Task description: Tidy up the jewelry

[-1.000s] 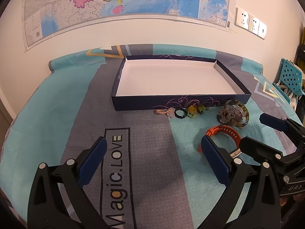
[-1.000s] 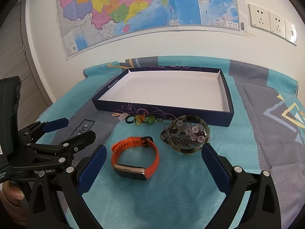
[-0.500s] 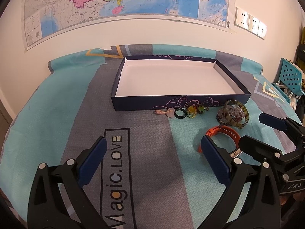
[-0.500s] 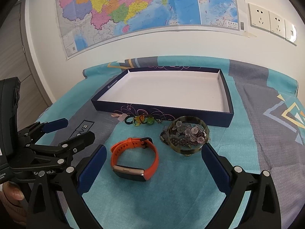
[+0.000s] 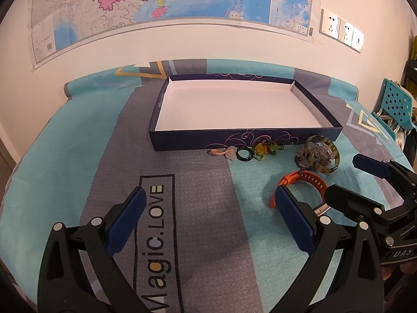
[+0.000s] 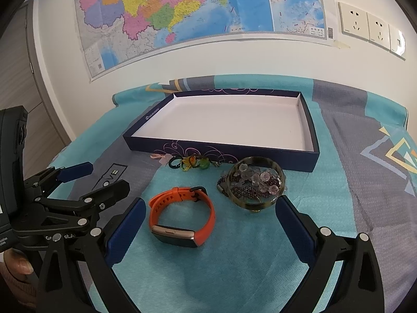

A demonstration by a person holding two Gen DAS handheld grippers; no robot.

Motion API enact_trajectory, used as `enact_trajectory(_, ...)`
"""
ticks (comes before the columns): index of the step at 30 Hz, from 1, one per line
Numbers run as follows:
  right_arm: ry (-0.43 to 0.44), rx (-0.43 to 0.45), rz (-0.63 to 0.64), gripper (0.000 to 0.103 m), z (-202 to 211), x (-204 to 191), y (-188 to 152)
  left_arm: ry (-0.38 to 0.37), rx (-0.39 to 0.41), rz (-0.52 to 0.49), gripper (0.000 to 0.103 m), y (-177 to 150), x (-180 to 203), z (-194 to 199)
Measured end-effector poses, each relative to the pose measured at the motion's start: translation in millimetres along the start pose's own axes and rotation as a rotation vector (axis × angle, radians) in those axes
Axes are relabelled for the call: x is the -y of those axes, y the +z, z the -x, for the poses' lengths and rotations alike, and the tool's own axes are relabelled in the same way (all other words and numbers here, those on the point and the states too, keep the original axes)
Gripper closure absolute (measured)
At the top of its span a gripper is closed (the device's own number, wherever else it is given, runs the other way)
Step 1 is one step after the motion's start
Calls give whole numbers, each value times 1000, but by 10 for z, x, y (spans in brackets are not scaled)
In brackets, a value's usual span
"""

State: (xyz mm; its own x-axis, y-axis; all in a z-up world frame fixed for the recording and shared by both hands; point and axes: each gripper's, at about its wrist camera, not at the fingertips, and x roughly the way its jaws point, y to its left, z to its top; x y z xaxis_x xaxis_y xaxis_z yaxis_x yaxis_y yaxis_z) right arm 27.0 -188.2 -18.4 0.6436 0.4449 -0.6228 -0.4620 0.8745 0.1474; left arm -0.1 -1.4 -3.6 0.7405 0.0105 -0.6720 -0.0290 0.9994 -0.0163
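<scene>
The box (image 6: 263,157) is dark blue outside with pink swirls, and white inside. The watch (image 6: 182,215) has an orange band. The bangle (image 6: 256,182) is brown and yellow, with purple and pink beads (image 6: 251,185) inside it. The cloth (image 6: 234,260) is teal and grey. The map (image 6: 198,10) is blue, pink, yellow, orange and green.

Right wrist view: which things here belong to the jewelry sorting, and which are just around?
For the job:
- navy box, nothing inside
- orange watch
- amber bangle around a bead bracelet
- small glass rings by the box front

Just around:
- wall map
- wall sockets
- patterned cloth
</scene>
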Motion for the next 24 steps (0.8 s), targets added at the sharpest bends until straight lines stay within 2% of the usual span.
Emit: enact_trajectory(24, 12, -8, -23, 7, -6, 79, -7, -18, -10, -13, 6, -30, 31, -33)
